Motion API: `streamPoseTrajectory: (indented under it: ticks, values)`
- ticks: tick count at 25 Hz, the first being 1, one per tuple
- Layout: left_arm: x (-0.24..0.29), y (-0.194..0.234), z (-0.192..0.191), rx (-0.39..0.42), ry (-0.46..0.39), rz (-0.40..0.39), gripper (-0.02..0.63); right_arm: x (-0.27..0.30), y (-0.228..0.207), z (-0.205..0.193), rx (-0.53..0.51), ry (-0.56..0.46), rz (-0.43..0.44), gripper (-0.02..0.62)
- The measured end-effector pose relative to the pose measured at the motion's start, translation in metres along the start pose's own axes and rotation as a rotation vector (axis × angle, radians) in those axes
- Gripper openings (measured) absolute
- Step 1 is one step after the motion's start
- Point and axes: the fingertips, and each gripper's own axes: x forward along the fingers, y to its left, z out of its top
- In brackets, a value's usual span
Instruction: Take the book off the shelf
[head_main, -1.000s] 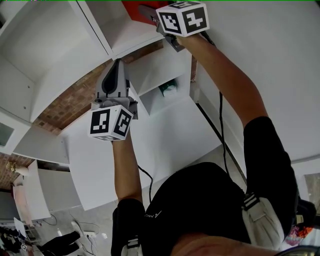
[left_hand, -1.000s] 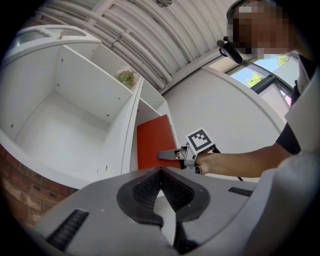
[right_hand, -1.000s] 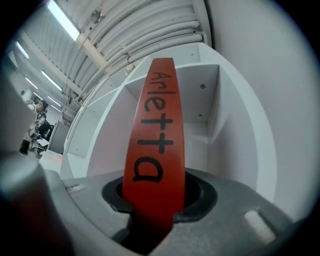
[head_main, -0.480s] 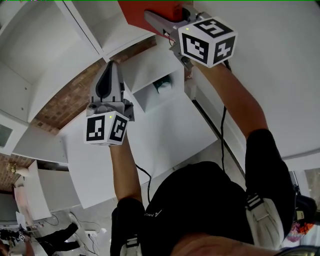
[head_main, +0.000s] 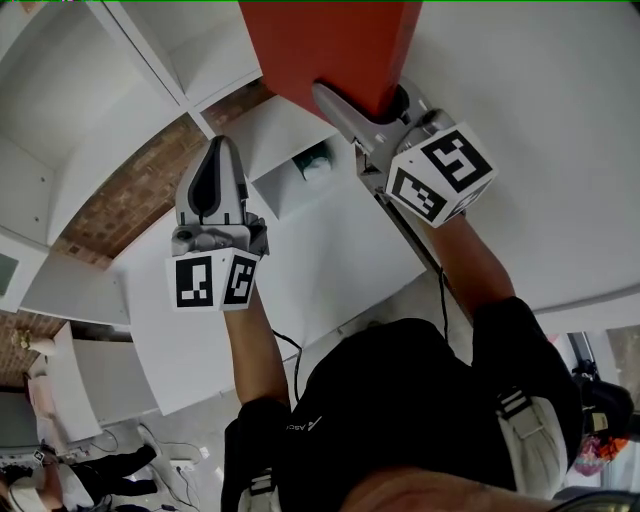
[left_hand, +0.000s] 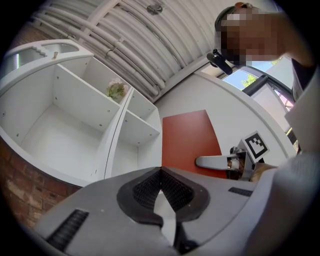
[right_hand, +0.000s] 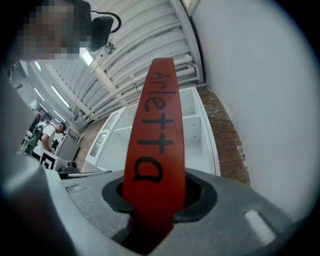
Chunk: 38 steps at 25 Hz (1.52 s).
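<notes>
Gripped at its lower end between the two jaws of the right gripper (head_main: 365, 100), one red book (head_main: 330, 50) is held in the air in front of a plain white surface, beside the white shelf unit (head_main: 300, 130) and outside all of its compartments. In the right gripper view the book (right_hand: 155, 140) is seen spine-on, with one word printed along it in black letters, and both dark pads of the right gripper (right_hand: 152, 200) are pressed against its covers, one on each side. The left gripper (head_main: 216, 150) is held apart from the book, lower and to the left, pointing toward the shelf unit; in its own view the jaws of the left gripper (left_hand: 161, 175) are brought together at the tips with nothing between them. Two marker cubes are counted, one on each gripper. At least four open compartments of the shelf unit (left_hand: 65, 115) can be counted in the left gripper view, and a single small plant (left_hand: 116, 90) is seen in one of the upper ones. The same view also takes in the book (left_hand: 187, 140) and one jaw of the right gripper (left_hand: 215, 161) laid across its cover. A brick wall (head_main: 130, 200) is seen behind the shelf unit.
</notes>
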Motion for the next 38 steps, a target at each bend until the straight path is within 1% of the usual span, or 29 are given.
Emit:
streamPoseTrajectory:
  ticks: [4,7,13,19,38]
  values:
    - [-0.01,-0.004,-0.005,-0.011,0.0,0.024,-0.003,-0.027,0.01,-0.013,-0.005,0.003,-0.019,0.158]
    - [-0.017,-0.008,-0.01,0.004,0.012,0.045,-0.003,-0.04,0.019,-0.024,0.0,0.009,-0.017,0.158]
    - [-0.026,-0.014,-0.014,0.006,0.021,0.052,-0.003,-0.056,0.032,-0.038,0.015,0.015,-0.006,0.158]
    - [-0.027,-0.015,-0.013,0.01,0.02,0.053,-0.003,-0.058,0.034,-0.044,-0.006,0.017,-0.006,0.157]
    - [-0.027,-0.011,-0.015,0.002,0.024,0.055,-0.003,-0.058,0.029,-0.051,0.004,0.024,-0.021,0.156]
